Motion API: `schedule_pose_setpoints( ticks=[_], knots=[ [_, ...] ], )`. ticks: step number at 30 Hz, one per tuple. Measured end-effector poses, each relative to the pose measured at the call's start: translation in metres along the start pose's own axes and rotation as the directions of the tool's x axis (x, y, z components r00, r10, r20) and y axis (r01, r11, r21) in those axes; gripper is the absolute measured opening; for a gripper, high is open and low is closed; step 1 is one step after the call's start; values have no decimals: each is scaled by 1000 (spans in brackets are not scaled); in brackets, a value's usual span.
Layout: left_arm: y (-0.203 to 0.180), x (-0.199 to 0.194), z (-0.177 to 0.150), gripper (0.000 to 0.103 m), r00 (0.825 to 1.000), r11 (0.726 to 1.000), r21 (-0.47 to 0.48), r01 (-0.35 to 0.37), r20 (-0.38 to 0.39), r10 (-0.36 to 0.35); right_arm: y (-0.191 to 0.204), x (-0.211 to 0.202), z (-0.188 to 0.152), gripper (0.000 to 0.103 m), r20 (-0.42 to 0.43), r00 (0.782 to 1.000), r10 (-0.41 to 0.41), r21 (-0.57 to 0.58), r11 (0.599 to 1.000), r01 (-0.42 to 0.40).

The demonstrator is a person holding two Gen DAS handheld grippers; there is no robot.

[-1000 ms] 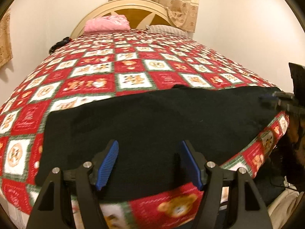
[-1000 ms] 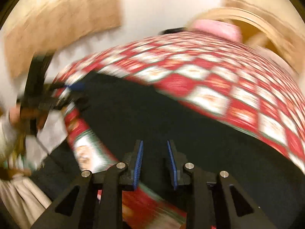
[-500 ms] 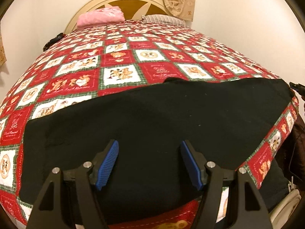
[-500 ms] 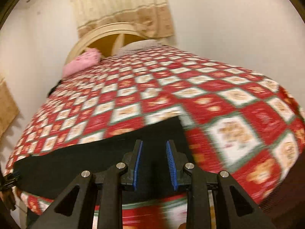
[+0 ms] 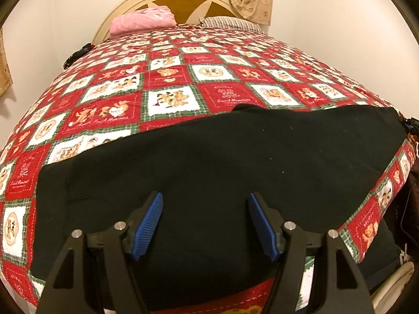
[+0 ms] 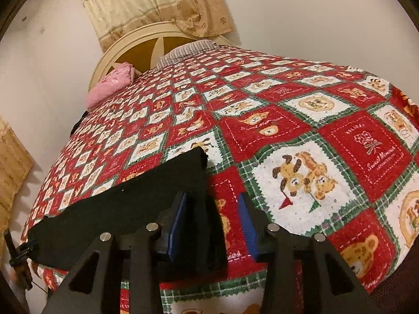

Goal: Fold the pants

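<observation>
Black pants (image 5: 222,162) lie flat across the near edge of a bed with a red, white and green bear quilt (image 5: 183,78). My left gripper (image 5: 205,209) is open, its blue pads spread wide over the pants' middle, holding nothing. In the right wrist view the pants (image 6: 136,198) stretch away to the left, and their right end (image 6: 207,209) lies between the jaws of my right gripper (image 6: 213,216), which is open. The right gripper's tip also shows at the right edge of the left wrist view (image 5: 409,124).
A pink folded cloth (image 5: 142,22) and a striped pillow (image 5: 230,23) lie at the cream headboard (image 5: 167,0). A dark item (image 5: 77,55) sits at the bed's far left edge. Walls close in behind and on the right. The left gripper shows at the lower left (image 6: 19,251).
The right gripper swung from pointing left across the pants to facing the headboard at the pants' right end, and its jaws opened. The left gripper stayed open, shifting slightly.
</observation>
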State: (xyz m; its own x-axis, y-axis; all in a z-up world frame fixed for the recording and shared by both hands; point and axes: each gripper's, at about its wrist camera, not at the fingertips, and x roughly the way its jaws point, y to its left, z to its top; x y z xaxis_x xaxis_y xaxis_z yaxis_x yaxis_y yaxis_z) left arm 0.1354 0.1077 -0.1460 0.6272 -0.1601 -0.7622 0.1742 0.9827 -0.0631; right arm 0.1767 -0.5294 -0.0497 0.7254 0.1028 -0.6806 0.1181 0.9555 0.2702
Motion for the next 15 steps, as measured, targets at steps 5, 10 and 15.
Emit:
schedule_pose_setpoints(
  ticks=[5, 10, 15],
  knots=[
    [-1, -1, 0, 70, 1000, 1000, 0, -1, 0, 1, 4, -2, -1, 42, -19, 992, 123, 25, 992, -123],
    [1, -4, 1, 70, 1000, 1000, -9, -1, 5, 1, 10, 10, -2, 42, -27, 997, 76, 1, 997, -76],
    [4, -5, -3, 70, 1000, 1000, -9, 9, 12, -9, -10, 8, 2, 24, 4, 990, 143, 143, 979, -142]
  ],
)
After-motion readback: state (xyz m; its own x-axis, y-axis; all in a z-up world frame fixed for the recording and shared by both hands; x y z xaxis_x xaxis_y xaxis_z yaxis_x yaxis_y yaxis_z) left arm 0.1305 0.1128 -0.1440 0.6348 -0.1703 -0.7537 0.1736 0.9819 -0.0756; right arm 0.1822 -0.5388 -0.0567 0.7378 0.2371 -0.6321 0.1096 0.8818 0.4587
